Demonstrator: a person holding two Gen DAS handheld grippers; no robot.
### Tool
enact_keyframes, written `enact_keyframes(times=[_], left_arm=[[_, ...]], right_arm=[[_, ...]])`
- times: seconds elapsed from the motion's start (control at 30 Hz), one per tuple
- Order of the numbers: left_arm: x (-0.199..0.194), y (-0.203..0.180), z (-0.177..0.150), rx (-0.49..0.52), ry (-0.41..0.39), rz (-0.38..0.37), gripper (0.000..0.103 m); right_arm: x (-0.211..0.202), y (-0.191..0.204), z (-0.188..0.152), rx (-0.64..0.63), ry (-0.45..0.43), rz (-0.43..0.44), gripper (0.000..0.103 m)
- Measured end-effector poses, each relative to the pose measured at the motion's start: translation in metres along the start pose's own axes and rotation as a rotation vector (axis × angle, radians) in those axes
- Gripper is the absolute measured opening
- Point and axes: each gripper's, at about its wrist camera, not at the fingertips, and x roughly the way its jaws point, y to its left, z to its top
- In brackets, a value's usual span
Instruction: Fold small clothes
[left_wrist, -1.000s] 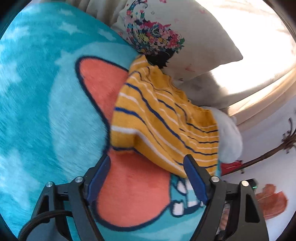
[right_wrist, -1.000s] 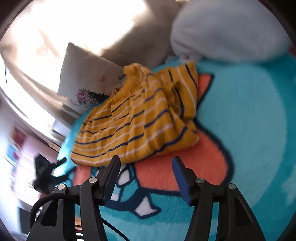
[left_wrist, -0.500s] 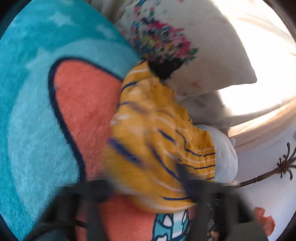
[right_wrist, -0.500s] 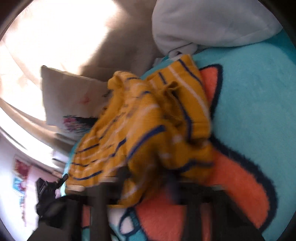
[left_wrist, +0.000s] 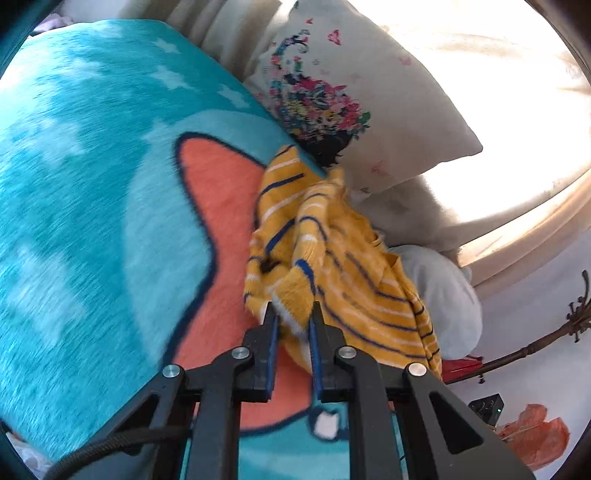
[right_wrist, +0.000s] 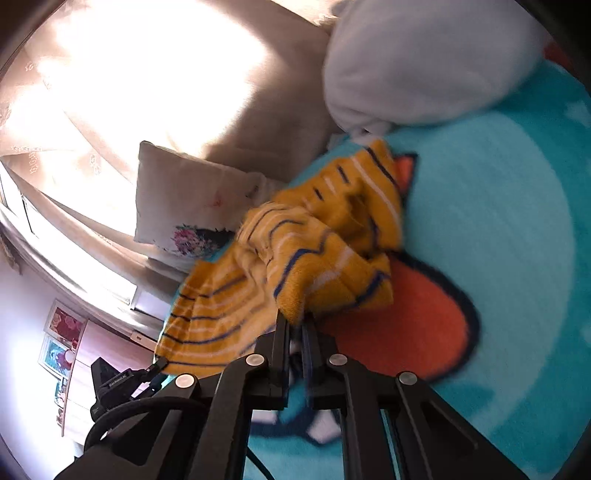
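Garment type cannot be determined; the yellow striped garment (left_wrist: 332, 258) is bunched, its outline lost in folds, its far edges motion-blurred; its lower hem is hidden behind the left gripper (left_wrist: 293, 317); knit is mustard yellow with navy and white stripes. Left gripper fingers (left_wrist: 272, 332) are clenched on a fold at the garment's near edge; right gripper (right_wrist: 295, 321) fingers (right_wrist: 282, 332) likewise pinch a fold of the same garment (right_wrist: 314, 254). It lies crumpled on a teal fleece blanket (left_wrist: 92, 184) with an orange patch (left_wrist: 229, 206), beside a floral pillow (left_wrist: 362, 92); a white cushion (right_wrist: 424, 62) lies behind; bright curtained window (right_wrist: 147, 74); framed pictures (right_wrist: 62, 325) on the wall.
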Motion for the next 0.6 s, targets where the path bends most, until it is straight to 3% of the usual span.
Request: enact_keyframes(times=[0.13, 0.2, 0.27, 0.37, 0.43, 0.5, 0.6], left_arm=[[-0.011, 0.013, -0.005, 0.006, 0.008, 0.013, 0.017], [-0.02, 0.011, -0.006, 0.039, -0.004, 0.037, 0.029], [-0.032, 0.004, -0.006, 0.086, -0.039, 0.072, 0.035], [-0.043, -0.009, -0.006, 0.135, -0.065, 0.083, 0.036], [-0.046, -0.024, -0.006, 0.177, -0.072, 0.056, 0.042], [-0.04, -0.037, -0.005, 0.208, -0.063, 0.033, 0.057], [-0.013, -0.055, 0.003, 0.248, -0.03, 0.013, 0.059]], right_arm=[[-0.013, -0.024, -0.013, 0.018, -0.05, -0.097, 0.009], [-0.024, -0.027, -0.014, -0.002, -0.075, -0.131, 0.013], [-0.033, -0.019, -0.01, -0.045, -0.1, -0.139, 0.014], [-0.033, 0.013, 0.002, -0.162, -0.093, -0.116, 0.014], [-0.017, 0.042, 0.011, -0.249, -0.049, -0.072, 0.02], [0.013, 0.066, 0.018, -0.328, 0.038, -0.023, 0.033], [0.064, 0.082, 0.024, -0.38, 0.145, 0.006, 0.033]])
